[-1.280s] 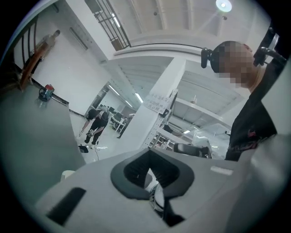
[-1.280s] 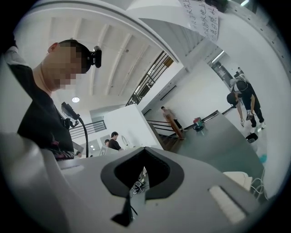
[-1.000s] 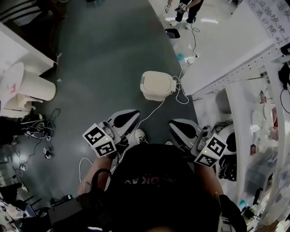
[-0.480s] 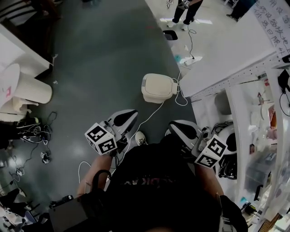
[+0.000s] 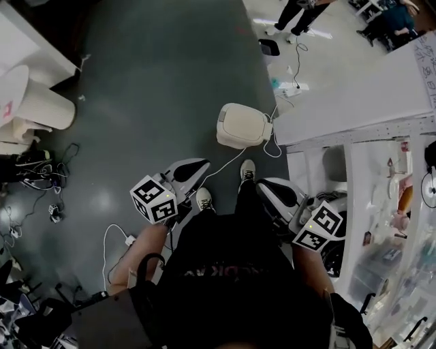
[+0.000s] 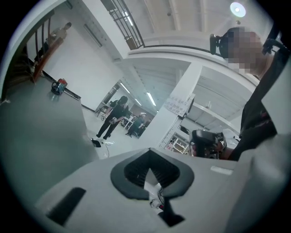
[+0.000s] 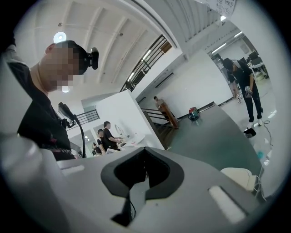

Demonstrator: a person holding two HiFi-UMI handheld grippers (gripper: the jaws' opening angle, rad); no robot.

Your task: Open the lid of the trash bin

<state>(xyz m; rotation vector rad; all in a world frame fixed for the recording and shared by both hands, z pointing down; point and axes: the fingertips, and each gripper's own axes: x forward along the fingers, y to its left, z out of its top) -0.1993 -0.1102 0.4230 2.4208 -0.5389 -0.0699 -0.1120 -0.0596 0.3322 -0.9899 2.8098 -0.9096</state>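
The cream trash bin [image 5: 243, 125] stands on the dark floor with its lid down, beside the corner of a white wall. It also shows low at the right of the right gripper view [image 7: 236, 176]. My left gripper [image 5: 201, 163] hangs in front of my body, short of the bin and to its left, jaws together and empty [image 6: 150, 152]. My right gripper [image 5: 263, 186] is held at the same distance, below the bin's right side, its jaws also together with nothing in them [image 7: 144, 150]. Neither touches the bin.
A white cable [image 5: 228, 162] runs over the floor from the bin toward my shoes [image 5: 247, 169]. White shelving [image 5: 368, 170] lines the right side. Pale round bins [image 5: 41, 105] and loose cables [image 5: 48, 198] lie at the left. People [image 5: 300, 13] stand far off.
I have stepped forward: my shoes have come into view and the bin lies a little closer. Both grippers have drifted forward with me and stay shut.
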